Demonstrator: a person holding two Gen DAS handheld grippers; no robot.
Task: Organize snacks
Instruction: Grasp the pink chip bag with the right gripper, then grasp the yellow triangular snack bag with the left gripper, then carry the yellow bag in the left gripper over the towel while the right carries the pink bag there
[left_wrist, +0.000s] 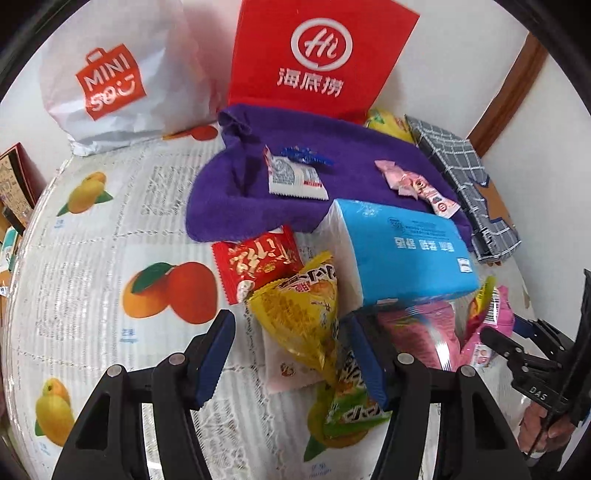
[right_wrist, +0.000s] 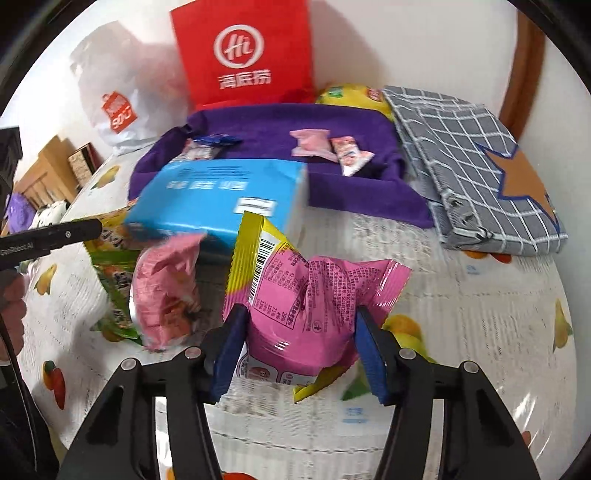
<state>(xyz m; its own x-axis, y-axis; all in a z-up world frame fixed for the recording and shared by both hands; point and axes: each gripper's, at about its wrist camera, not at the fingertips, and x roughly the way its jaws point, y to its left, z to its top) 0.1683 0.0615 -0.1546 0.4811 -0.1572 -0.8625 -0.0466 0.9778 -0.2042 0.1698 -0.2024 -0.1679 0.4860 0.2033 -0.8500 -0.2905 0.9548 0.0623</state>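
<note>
White wall behind, worktop (right_wrist: 480, 314) under a ribbed plastic cover printed with fruit and text. Right gripper (right_wrist: 301, 350) has its jaws set around a crinkly pink snack bag (right_wrist: 317, 295) with a yellow edge and barcode; blue pads sit at both sides of the bag, contact looks likely but not certain. Left gripper (left_wrist: 291, 358) jaws wide, holding nothing, over a yellow foil snack pouch (left_wrist: 303, 314) that lies on a green snack bag (left_wrist: 351, 402). Just beside: a flat red snack packet (left_wrist: 258, 262) with zigzag ends, and a second pink bag (right_wrist: 166, 288), puffy and blurred. Blue soft tissue pack (left_wrist: 402, 251), rectangular, rests on the snack pile and overlaps the edge of a fuzzy purple towel (left_wrist: 332, 144). On the towel: white sachet (left_wrist: 295, 177), blue twisted wrapper (left_wrist: 303, 155), pink candies (left_wrist: 406, 181). Grey checked cloth bag (right_wrist: 461, 162) with an orange star lies to the right. Against the wall stand a red paper bag (left_wrist: 317, 51) and a white crumpled paper bag (left_wrist: 110, 74).
</note>
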